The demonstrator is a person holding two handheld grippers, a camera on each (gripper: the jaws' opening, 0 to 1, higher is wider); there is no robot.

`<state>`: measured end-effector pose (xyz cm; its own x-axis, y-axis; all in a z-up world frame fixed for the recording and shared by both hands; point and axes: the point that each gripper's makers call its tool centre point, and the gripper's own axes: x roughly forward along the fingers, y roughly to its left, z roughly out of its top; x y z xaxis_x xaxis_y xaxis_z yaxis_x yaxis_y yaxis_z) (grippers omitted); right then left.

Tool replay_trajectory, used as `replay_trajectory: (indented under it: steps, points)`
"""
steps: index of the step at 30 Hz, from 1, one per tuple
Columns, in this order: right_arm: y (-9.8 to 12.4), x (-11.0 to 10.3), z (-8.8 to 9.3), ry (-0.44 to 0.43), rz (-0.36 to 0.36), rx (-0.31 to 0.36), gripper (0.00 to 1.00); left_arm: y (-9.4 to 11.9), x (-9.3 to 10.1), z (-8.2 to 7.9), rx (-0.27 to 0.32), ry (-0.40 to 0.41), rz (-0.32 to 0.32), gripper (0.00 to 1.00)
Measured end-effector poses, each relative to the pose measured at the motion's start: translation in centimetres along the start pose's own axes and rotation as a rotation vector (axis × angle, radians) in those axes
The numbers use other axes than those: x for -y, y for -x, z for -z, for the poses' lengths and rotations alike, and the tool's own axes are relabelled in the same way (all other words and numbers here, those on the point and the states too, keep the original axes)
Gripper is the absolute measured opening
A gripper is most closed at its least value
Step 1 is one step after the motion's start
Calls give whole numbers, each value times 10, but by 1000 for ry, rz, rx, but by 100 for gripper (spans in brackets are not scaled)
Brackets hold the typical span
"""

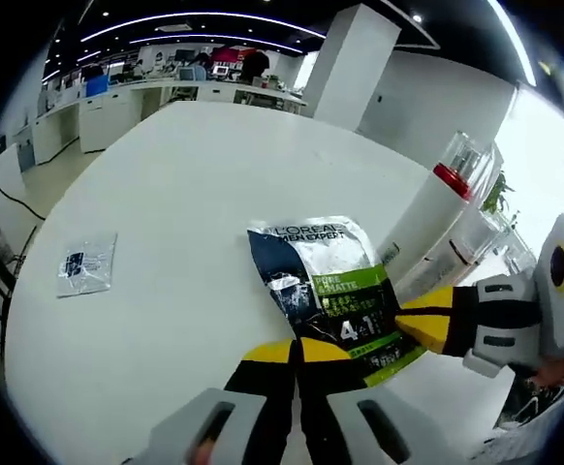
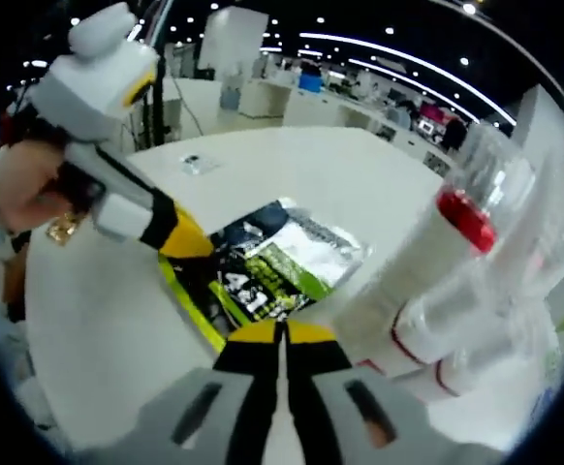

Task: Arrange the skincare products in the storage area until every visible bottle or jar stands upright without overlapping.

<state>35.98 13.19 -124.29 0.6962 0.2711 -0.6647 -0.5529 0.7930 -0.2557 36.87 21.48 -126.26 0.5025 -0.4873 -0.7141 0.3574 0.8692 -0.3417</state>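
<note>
A L'Oreal Men Expert packet point(image 1: 329, 283), dark blue, white and green, lies flat on the white table point(image 1: 185, 184). My left gripper point(image 1: 297, 351) is shut on its near edge. From the right, the right gripper point(image 1: 425, 325) pinches the packet's opposite edge. In the right gripper view the packet point(image 2: 272, 263) sits just ahead of my right gripper point(image 2: 282, 334), which is shut on its edge, while the left gripper point(image 2: 180, 237) holds the far side. White bottles point(image 1: 427, 218) with red bands and clear caps lie slanted beside the packet, large at the right of the right gripper view point(image 2: 418, 271).
A small clear plastic bag point(image 1: 86, 263) lies on the table's left part, far off in the right gripper view point(image 2: 197, 163). A person's hand point(image 2: 40, 194) holds the left gripper. Office desks point(image 1: 117, 102) stand beyond the table's far edge.
</note>
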Motion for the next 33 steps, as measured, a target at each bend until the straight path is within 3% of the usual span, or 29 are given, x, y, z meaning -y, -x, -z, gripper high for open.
replay_trajectory:
  steps: [1, 6, 10, 13, 14, 18, 20, 24, 29, 31, 33]
  points:
    - [0, 0, 4, 36, 4, -27, 0, 0, -1, 0, 8, -5, 0, 0]
    - [1, 0, 3, 42, 12, 1, 1, 2, -4, -2, 24, 24, -3, 0]
    - [7, 12, -3, 28, 63, 39, 0, 1, -3, -2, 42, 28, -16, 0]
    - [9, 3, -10, -14, 2, 87, 0, 0, -1, -1, 46, 13, -6, 0]
    - [7, -6, -5, -33, -42, 64, 0, 0, -1, -1, 47, 11, -6, 0]
    - [-2, -8, 22, -21, -40, -50, 0, -1, 0, -1, 52, -18, -11, 0]
    - [0, -7, 18, -34, -39, -15, 0, -1, 0, -1, 60, -48, -15, 0]
    - [-1, -9, 17, -4, -50, -17, 0, 2, -2, -2, 81, -67, -30, 1]
    - [-1, -9, 17, -33, -51, -13, 0, 15, -14, -21, 193, -138, -111, 2]
    - [-1, -9, 17, -30, -52, -10, 0, 18, -11, -22, 201, -133, -101, 0]
    - [-1, -9, 17, -25, -52, -7, 0, 15, 0, -22, 205, -127, -36, 0]
